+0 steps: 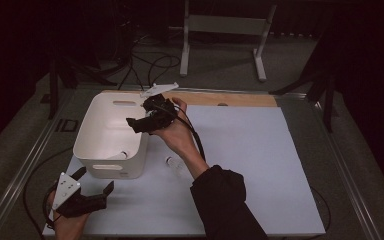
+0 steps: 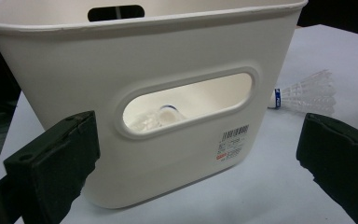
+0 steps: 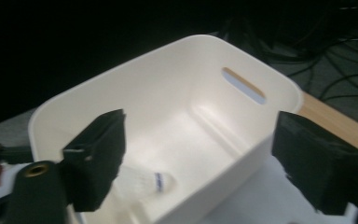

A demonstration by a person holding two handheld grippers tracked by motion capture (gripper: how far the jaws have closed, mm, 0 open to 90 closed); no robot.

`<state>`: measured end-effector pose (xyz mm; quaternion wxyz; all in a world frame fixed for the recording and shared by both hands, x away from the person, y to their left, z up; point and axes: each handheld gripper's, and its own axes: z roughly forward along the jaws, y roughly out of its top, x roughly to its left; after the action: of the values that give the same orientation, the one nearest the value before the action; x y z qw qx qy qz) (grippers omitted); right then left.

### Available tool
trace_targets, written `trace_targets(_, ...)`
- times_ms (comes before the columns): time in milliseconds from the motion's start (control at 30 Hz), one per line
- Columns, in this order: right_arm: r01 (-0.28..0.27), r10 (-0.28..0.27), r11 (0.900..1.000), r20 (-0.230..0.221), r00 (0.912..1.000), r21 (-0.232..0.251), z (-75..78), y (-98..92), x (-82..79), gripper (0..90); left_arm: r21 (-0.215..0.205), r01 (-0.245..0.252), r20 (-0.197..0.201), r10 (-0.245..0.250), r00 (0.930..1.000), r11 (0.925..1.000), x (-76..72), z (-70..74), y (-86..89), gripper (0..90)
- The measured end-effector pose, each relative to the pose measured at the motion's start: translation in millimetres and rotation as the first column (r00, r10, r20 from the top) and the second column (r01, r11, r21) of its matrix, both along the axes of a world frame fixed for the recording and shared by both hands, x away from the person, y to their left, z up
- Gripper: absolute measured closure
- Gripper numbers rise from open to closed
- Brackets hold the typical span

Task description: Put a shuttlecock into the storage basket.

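A white plastic bin (image 1: pixel 87 127) with handle slots stands on the pale mat at the left. A white shuttlecock (image 3: pixel 149 182) lies on the bin's floor near one corner; it also shows through the handle slot as the shuttlecock (image 2: pixel 161 116) in the left gripper view. A second shuttlecock (image 1: pixel 174 162) lies on the mat just right of the bin. My right gripper (image 1: pixel 139 116) hangs over the bin's right rim, jaws wide open and empty, looking down into the bin (image 3: pixel 279 84). My left gripper (image 1: pixel 96 181) rests low in front of the bin (image 2: pixel 168 56), open, holding nothing.
The mat (image 1: pixel 260 150) covers a table with a wooden strip (image 1: pixel 230 99) along its far edge. Cables and a metal stand (image 1: pixel 225 30) lie on the dark floor beyond. A barcode label (image 2: pixel 233 140) is on the bin's near wall.
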<state>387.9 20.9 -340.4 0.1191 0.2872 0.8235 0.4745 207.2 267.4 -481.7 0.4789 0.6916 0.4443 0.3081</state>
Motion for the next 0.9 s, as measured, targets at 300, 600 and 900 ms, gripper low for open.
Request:
trace_targets(300, 0.025, -0.024, 0.999, 0.036, 0.9991, -0.03, 4.5, -11.6, -2.9, 10.0, 0.002, 0.004, 0.002, -0.004, 1.0, 1.0, 0.9, 0.1, -1.0, 0.2)
trace_targets(600, 0.032, -0.029, 0.999, 0.062, 0.9976, -0.042, 9.9, -24.9, -5.3, 9.6, 0.003, 0.006, 0.001, -0.006, 1.0, 1.0, 2.2, -0.2, -2.3, 0.2)
trace_targets(900, 0.05, -0.046, 0.997, 0.07, 0.9964, -0.054, 15.0, -41.3, -6.2, 9.4, 0.009, 0.002, 0.0, -0.002, 1.0, 1.0, 3.2, 0.1, -2.4, 0.2)
